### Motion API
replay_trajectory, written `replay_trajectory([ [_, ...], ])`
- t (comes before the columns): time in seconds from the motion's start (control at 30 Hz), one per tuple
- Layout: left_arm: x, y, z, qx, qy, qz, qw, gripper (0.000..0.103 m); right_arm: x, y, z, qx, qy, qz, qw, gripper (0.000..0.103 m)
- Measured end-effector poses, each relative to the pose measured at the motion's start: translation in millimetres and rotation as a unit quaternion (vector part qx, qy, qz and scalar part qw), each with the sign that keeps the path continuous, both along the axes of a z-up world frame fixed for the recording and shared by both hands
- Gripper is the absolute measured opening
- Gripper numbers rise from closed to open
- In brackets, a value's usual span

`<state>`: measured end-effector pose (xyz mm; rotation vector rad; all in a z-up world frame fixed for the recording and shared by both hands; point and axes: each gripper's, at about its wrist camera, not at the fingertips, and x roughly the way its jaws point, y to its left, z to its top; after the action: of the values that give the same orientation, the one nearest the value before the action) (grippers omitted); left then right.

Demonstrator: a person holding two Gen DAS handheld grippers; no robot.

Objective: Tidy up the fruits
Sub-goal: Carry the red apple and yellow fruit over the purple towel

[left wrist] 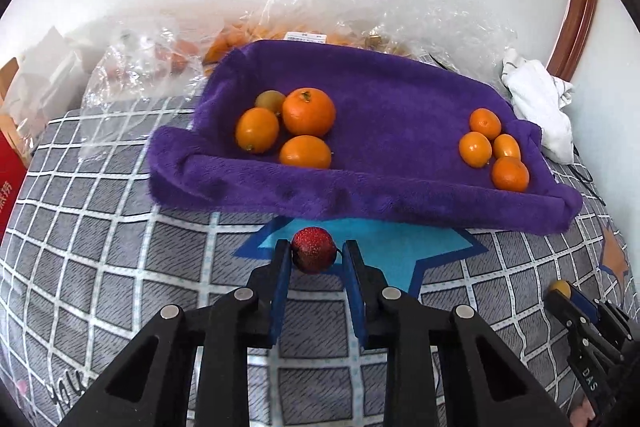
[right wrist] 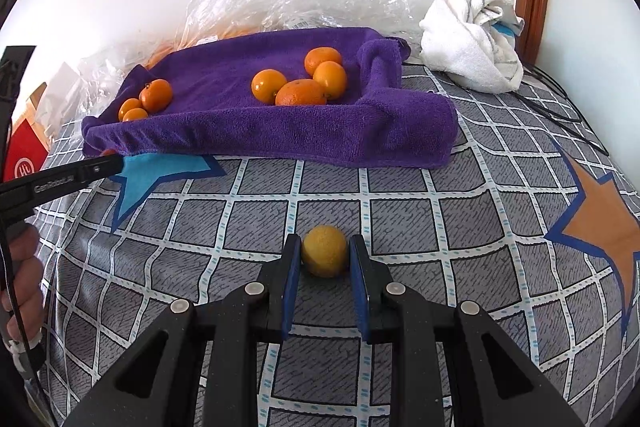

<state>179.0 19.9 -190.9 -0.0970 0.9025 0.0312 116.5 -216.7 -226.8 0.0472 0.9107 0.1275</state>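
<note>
My left gripper (left wrist: 314,251) is shut on a small red bumpy fruit (left wrist: 313,247), held just above the checked bedsheet (left wrist: 120,227) in front of a purple towel (left wrist: 380,155). On the towel lie two clusters of orange citrus fruits, one at the left (left wrist: 308,113) and one at the right (left wrist: 486,147). My right gripper (right wrist: 325,250) is shut on a small yellow fruit (right wrist: 324,249) low over the sheet. The right wrist view shows the same towel (right wrist: 280,135) with both clusters (right wrist: 156,95) (right wrist: 300,91), and the left gripper's finger (right wrist: 92,169) at the left edge.
Crumpled clear plastic bags (left wrist: 320,7) with more orange fruit lie behind the towel against the white wall. A white cloth (left wrist: 536,107) sits at the right by a wooden frame (left wrist: 576,19). A red box (left wrist: 8,179) stands at the left. A hand (right wrist: 24,279) holds the left gripper.
</note>
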Motion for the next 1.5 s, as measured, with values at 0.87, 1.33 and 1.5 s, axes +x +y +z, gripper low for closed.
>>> replay_trajectory([
  [0.87, -11.6, 42.4, 57.6, -0.025, -0.035, 0.022, 0.9988, 0.025, 30.7, 21.9, 66.0, 0.002, -0.026, 0.007, 1.000, 0.024],
  [1.33, 40.3, 64.3, 72.5, -0.037, -0.037, 0.029, 0.9982, 0.025, 106.0, 22.9, 70.4, 0.015, -0.028, 0.019, 0.999, 0.024],
  [1.5, 62.0, 65.9, 61.0, -0.044, -0.024, 0.024, 0.9984, 0.025, 140.3, 23.6, 50.2, 0.037, -0.006, 0.025, 0.999, 0.024],
])
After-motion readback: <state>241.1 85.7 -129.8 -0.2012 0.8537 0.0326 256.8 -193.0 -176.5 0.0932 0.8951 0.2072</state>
